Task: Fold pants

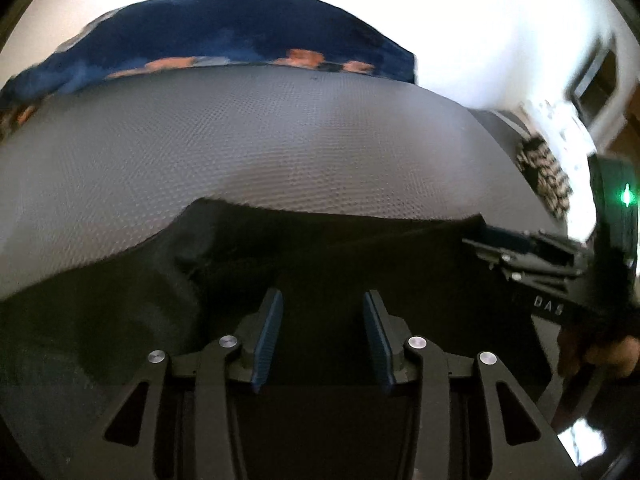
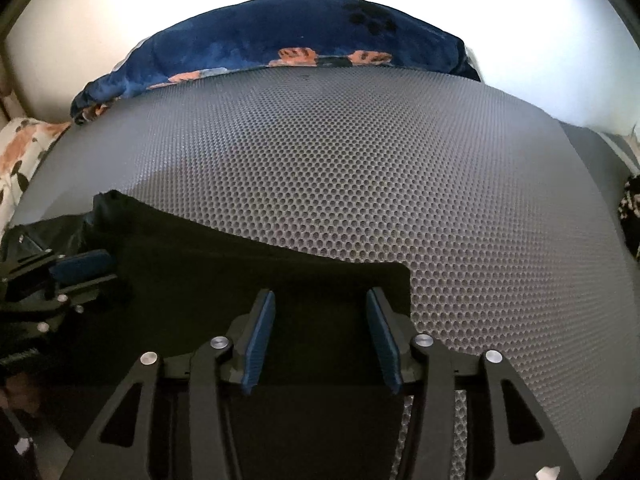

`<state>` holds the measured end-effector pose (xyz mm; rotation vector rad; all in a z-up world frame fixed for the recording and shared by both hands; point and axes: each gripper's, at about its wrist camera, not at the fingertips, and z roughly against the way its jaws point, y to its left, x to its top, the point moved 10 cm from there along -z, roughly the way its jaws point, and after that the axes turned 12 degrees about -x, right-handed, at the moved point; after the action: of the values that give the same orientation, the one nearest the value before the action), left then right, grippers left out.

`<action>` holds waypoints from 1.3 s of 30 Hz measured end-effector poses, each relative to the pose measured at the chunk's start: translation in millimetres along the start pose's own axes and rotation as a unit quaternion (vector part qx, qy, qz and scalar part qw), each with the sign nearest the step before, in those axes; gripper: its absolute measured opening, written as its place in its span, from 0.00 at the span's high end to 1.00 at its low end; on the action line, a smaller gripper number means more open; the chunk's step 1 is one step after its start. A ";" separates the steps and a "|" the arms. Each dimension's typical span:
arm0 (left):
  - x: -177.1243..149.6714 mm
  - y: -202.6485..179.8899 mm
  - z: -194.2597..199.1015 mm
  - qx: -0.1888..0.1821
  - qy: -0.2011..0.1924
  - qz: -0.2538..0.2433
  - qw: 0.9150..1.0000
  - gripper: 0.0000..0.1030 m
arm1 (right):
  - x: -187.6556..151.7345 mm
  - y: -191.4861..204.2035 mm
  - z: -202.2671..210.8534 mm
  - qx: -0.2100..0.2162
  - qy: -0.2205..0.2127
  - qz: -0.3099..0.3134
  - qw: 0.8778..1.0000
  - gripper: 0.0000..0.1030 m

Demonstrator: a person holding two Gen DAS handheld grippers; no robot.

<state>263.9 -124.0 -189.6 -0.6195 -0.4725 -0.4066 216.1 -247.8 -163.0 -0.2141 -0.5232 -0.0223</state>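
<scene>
Black pants (image 1: 240, 248) lie flat on a grey honeycomb mat (image 1: 280, 140). In the left wrist view my left gripper (image 1: 323, 296) hovers over the dark cloth, blue pads apart, with nothing pinched between them. My right gripper (image 1: 492, 240) shows at the right by the pants' far corner. In the right wrist view the pants (image 2: 240, 264) end in a straight edge and a square corner on the mat (image 2: 400, 180). My right gripper (image 2: 321, 294) stands open above that corner, and the left gripper (image 2: 88, 260) is at the left edge.
A blue blanket with orange paw prints (image 2: 300, 28) is bunched along the mat's far edge. Floral fabric (image 2: 20, 152) lies at the left, and a black-and-white patterned thing (image 1: 544, 176) at the right. A hand (image 1: 616, 352) grips the right tool.
</scene>
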 end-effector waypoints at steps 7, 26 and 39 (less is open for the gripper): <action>-20.5 22.7 75.5 0.056 -0.066 0.049 0.995 0.47 | -15.0 11.3 15.4 0.010 0.010 0.005 1.000 0.56; -168.1 146.7 248.3 0.079 -0.216 0.323 0.918 0.45 | -96.7 147.7 72.3 0.131 0.041 0.090 0.986 0.55; -194.4 185.7 231.8 -0.014 -0.239 0.430 0.870 0.45 | -91.2 158.9 86.0 0.152 0.043 0.093 0.983 0.55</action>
<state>127.9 203.1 -211.2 -0.8944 -0.6051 0.6119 106.7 -77.6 -167.2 0.0369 -0.4123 0.2277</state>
